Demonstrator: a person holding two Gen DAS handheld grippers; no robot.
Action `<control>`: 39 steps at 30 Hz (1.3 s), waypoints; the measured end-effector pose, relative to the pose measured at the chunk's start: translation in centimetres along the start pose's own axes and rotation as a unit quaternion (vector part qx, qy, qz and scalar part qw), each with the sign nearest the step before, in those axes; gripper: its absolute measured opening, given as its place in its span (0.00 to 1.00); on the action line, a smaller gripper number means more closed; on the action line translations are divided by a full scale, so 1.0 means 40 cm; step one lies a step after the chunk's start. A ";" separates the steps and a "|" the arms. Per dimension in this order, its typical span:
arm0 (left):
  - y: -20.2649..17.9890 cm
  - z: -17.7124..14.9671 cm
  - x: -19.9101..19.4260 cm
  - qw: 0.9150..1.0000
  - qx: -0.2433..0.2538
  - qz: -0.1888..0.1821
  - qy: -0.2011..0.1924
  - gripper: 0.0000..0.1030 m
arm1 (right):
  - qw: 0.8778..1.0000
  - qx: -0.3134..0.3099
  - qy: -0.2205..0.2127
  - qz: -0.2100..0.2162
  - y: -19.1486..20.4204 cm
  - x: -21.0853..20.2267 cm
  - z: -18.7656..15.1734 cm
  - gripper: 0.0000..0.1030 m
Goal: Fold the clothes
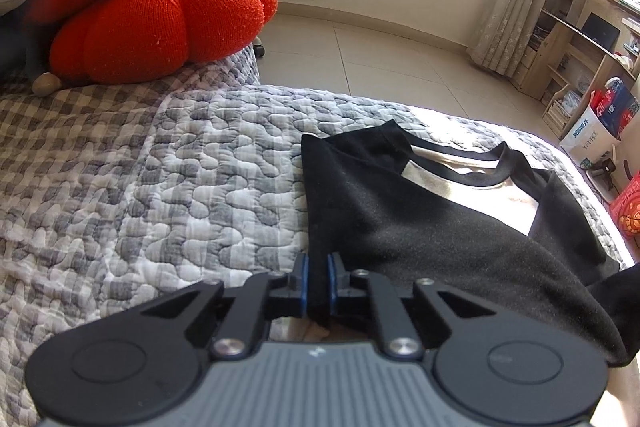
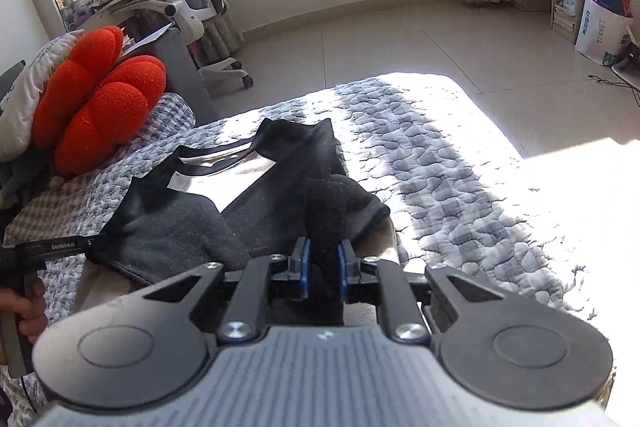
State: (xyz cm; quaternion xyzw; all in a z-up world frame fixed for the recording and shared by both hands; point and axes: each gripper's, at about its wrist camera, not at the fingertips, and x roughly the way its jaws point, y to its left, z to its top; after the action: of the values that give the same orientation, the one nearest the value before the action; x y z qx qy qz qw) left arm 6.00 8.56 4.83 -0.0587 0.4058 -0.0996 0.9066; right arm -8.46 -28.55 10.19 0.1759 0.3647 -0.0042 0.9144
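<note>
Sunlit grey quilted bedding [image 1: 192, 179] was spread beneath a black garment [image 1: 400, 211]; its fabric was clamped by the left gripper [image 1: 319, 263]; another fold was pinched by the right gripper [image 2: 324, 251].

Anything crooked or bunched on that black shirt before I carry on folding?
Yes: the black shirt is bunched up near the right gripper, its fabric heaped rather than flat on the quilt. The left gripper pinches the other edge.

Left view: from my left claw [image 1: 319, 263], looking down, close over the bed [image 1: 180, 163].
Right view: likewise, from my right claw [image 2: 323, 251].
Shared: black garment [image 1: 420, 227], orange cushion [image 1: 160, 11].
</note>
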 end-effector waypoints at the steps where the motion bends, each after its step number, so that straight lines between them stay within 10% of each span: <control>1: 0.010 0.004 -0.003 1.000 -0.006 -0.003 -0.002 0.08 | 1.000 0.023 -0.001 0.014 -0.018 -0.015 0.003 0.15; 7: 0.079 0.024 0.000 0.999 -0.025 0.019 -0.012 0.00 | 0.991 0.115 -0.011 0.073 -0.071 -0.110 -0.027 0.14; 17: 0.148 0.028 -0.006 0.998 -0.065 0.008 -0.015 0.00 | 0.998 0.047 0.037 0.020 -0.034 -0.059 -0.076 0.20; 26: 0.037 0.005 0.003 0.999 -0.020 -0.026 -0.012 0.28 | 0.990 -0.125 0.054 0.031 0.106 -0.009 -0.138 0.44; 33: 0.016 -0.011 0.029 1.000 0.012 0.001 0.004 0.14 | 0.964 -0.253 0.077 -0.016 0.170 0.059 -0.214 0.46; 39: 0.011 -0.009 0.024 1.000 0.018 0.009 0.002 0.07 | 0.961 -0.266 0.061 -0.037 0.178 0.061 -0.223 0.09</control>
State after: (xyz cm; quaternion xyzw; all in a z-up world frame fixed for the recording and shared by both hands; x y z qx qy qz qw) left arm 6.42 8.78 3.83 -0.0383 0.4059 -0.0987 0.9077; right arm -11.64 -18.68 4.82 -0.0873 0.4142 0.0704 0.9032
